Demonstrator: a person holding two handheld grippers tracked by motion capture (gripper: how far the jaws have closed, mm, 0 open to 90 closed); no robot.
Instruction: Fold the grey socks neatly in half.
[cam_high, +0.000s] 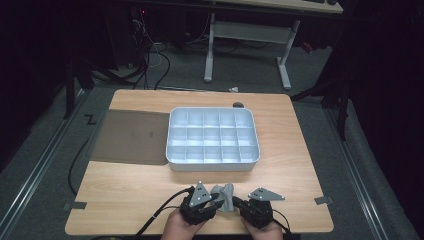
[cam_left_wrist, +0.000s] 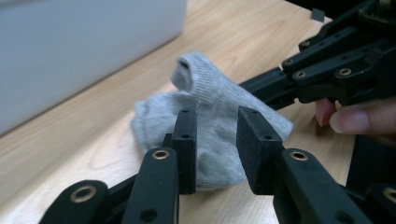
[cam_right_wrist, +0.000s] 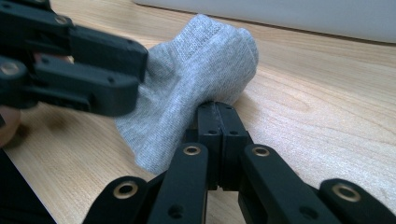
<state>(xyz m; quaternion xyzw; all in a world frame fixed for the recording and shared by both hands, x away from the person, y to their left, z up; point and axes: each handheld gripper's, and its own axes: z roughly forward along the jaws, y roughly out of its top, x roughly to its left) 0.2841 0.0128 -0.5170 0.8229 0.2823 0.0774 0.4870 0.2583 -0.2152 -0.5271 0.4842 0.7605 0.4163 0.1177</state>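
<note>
In the right gripper view, the right gripper (cam_right_wrist: 218, 114) is pressing its jaws together at the sock (cam_right_wrist: 196, 79), but whether cloth is lying between the pads is staying hidden behind them. In the left gripper view the bottom edge is cutting off the left gripper (cam_left_wrist: 215, 149), its jaws are covering the lower middle of the sock, and at 10 o'clock the tray (cam_left_wrist: 84, 51) is showing as a blurred grey wall running out of the picture. In the high view the bottom edge is cutting both hands, and a small dark object (cam_high: 238, 105) at 12 o'clock beyond the tray is too small to tell.
</note>
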